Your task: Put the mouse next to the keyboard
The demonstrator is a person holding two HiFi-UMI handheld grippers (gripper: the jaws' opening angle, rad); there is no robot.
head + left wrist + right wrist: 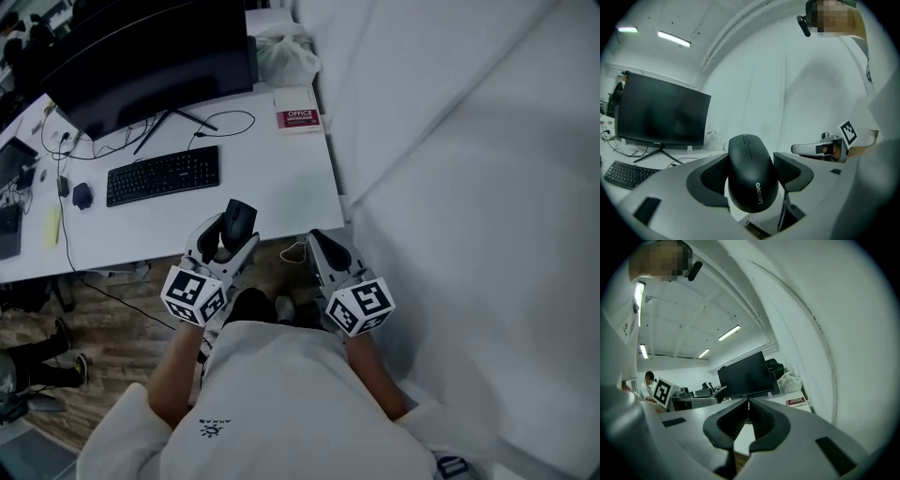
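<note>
A black wireless mouse (239, 222) is held in my left gripper (230, 234), which is shut on it above the white desk's front edge. In the left gripper view the mouse (752, 173) fills the gap between the two dark pads, pointing up and away. The black keyboard (163, 174) lies on the desk (272, 187) to the far left of the mouse, under the monitor (141, 56); the keyboard (626, 173) also shows low at the left. My right gripper (317, 242) hovers beside the left one with its jaws together and nothing between them.
A second dark mouse (82, 195) lies left of the keyboard. Cables (220, 122) trail behind the keyboard. A red-and-white box (297, 111) and a plastic bag (286, 52) sit at the desk's right end, by a white wall (450, 141). Wood floor lies below the desk.
</note>
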